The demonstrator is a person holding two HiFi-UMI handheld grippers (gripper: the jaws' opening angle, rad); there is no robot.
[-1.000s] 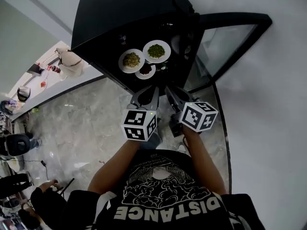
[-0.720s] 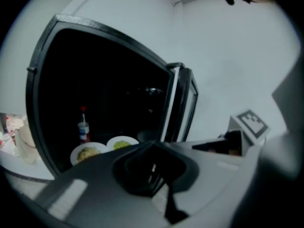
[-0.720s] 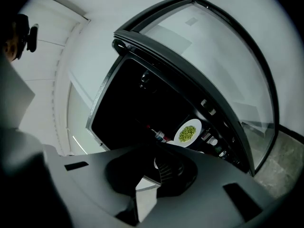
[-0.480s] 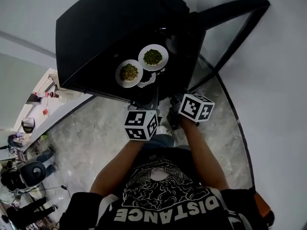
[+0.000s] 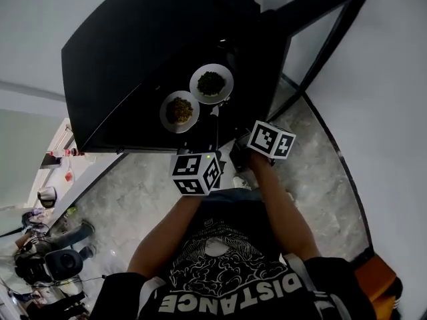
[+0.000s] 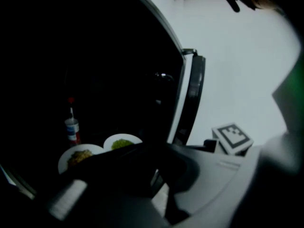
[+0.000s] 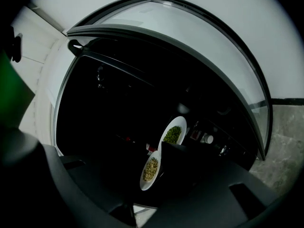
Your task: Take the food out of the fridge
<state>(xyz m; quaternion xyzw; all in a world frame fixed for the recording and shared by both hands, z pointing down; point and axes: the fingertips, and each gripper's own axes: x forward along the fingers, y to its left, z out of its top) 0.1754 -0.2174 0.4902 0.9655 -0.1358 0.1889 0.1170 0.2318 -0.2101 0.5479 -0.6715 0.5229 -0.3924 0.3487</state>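
The black fridge [image 5: 140,52] stands open. On its shelf sit a white plate of green food [image 5: 211,83] and a white plate of brownish food [image 5: 179,111]. Both grippers point at the opening just short of the plates. My left gripper [image 5: 212,131] looks shut with nothing in it; its own view shows the brownish plate [image 6: 78,156] and green plate [image 6: 121,143] beyond the left gripper [image 6: 159,151]. My right gripper [image 5: 239,151] has just been opening. Its jaws stand apart and hold nothing; in its view the right gripper [image 7: 153,175] frames the green plate [image 7: 173,134] and brownish plate [image 7: 151,169].
The glass fridge door [image 5: 320,39] hangs open at the right. A red-capped bottle [image 6: 71,127] stands left of the plates, and small jars [image 7: 206,138] sit deeper inside. Marble floor [image 5: 133,185] lies below, with people and equipment [image 5: 60,259] at the lower left.
Both grippers have moved closer to the fridge opening and the plates. The small dish of dark food seen in front of the two plates is now hidden behind the grippers.
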